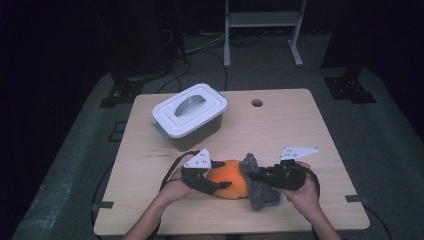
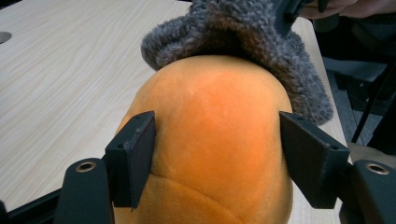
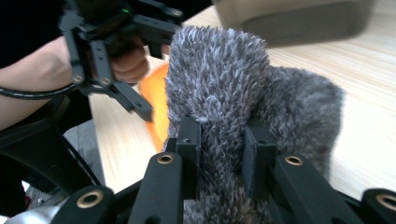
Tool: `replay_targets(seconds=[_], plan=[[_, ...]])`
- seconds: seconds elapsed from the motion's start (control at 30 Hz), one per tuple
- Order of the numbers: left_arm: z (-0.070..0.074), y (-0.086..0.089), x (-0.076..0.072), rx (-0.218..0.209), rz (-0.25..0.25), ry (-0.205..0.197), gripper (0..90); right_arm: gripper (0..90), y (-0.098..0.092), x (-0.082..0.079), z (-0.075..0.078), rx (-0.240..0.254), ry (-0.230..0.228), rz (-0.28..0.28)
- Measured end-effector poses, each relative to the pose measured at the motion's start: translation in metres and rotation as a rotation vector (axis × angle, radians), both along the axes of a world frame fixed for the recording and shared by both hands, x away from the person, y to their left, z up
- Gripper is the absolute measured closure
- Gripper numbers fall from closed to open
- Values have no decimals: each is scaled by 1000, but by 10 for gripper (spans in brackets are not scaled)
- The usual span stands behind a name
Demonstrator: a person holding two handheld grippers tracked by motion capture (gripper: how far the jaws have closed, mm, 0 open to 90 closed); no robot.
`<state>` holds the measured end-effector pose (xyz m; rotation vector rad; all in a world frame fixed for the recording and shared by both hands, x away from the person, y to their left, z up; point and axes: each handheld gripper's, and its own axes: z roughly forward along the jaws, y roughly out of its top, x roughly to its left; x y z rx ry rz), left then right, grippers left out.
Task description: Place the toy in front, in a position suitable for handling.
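Straddling orange plush (image 2: 212, 135), left fingers (image 2: 133, 156) wide; right fingers (image 3: 189, 140) pinching grey fabric (image 3: 219, 79).

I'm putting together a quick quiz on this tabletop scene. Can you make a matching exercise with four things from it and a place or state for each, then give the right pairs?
Things:
1. orange plush toy
2. grey fuzzy cover
3. lidded container
4. round hole

Places or states:
A. in the tabletop near the far edge
B. pinched between the right gripper's jaws
C. standing closed on the far left part of the table
D. between the left gripper's spread jaws

Pairs: 1-D, 2-B, 3-C, 4-A
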<state>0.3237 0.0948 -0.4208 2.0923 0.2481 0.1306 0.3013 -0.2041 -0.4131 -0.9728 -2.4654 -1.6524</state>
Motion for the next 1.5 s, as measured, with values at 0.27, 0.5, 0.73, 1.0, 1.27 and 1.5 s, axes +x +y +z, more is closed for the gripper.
replay_targets(seconds=[0.27, 0.5, 0.73, 1.0, 1.27, 1.5], plan=[[9, -2, -2, 14, 2, 14, 178, 712, 7, -3, -6, -53, 12, 53], [1, -12, -7, 31, -26, -1, 281, 711, 10, -8, 7, -3, -42, 43], [1, -1, 0, 27, -16, 19, 292, 707, 11, -5, 0, -35, -31, 31], [-2, 14, 7, 11, -15, 60, 297, 707, -3, 3, -16, -21, 43, 0], [-3, 25, 10, 11, -20, 80, 297, 706, -10, 6, -28, -63, 106, -27], [-5, 24, 10, -1, -20, 87, 297, 707, -10, 2, -13, -9, 54, -28]])
